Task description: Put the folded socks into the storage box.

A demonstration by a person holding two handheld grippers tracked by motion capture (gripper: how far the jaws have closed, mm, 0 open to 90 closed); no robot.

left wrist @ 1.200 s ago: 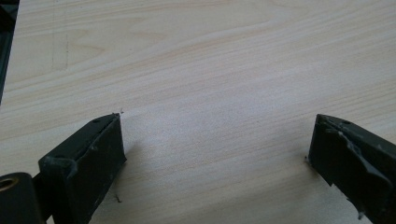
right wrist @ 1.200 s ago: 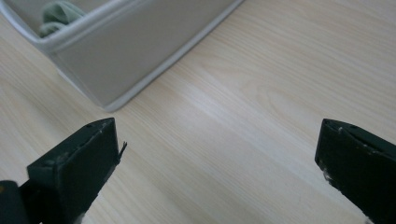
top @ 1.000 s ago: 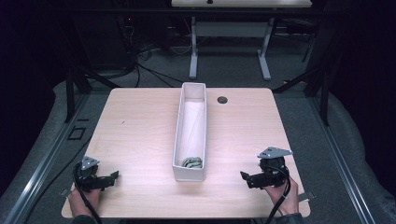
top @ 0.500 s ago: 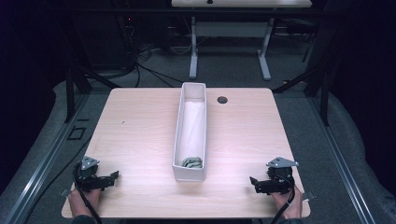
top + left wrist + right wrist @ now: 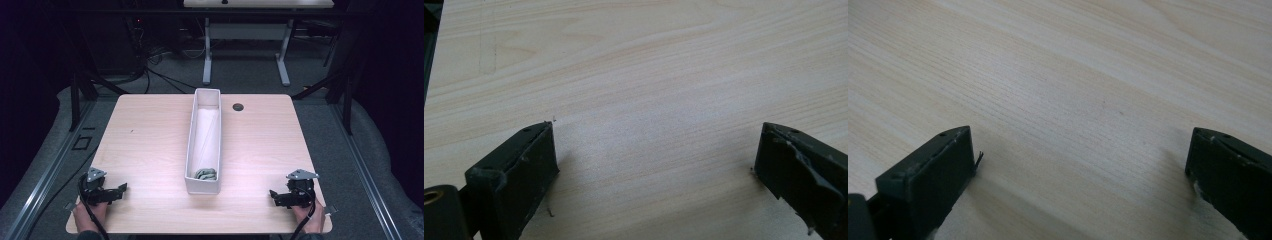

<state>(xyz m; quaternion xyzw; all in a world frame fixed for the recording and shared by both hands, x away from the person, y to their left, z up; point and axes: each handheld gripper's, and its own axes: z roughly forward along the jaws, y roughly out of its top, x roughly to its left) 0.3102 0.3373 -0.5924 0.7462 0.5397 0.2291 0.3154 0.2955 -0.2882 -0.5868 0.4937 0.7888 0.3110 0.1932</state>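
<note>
1. Left gripper [image 5: 119, 189] low over the near left corner of the table [image 5: 150, 130], held in a hand [image 5: 90, 212] at the front edge, tips pointing toward the middle.
2. Jaws spread wide in the left gripper view [image 5: 654, 165], nothing between them but bare pale wood.
3. Right gripper [image 5: 274, 196] low over the near right corner, held in the other hand [image 5: 309, 220], tips pointing inward as well.
4. Jaws likewise wide apart in the right gripper view [image 5: 1080, 165], gripping nothing, only wood grain beneath.
5. Long white tray [image 5: 191, 150] standing lengthwise along the middle of the table, between the two grippers and well apart from both.
6. Crumpled grey-green cloth [image 5: 206, 174] lying inside the tray at its near end, against the front wall; rest of the tray floor bare and white.
7. Small dark round hole [image 5: 238, 106] in the tabletop just right of the tray's far end.
8. Cable trailing from each gripper back past the wrist toward the table's front edge.
</note>
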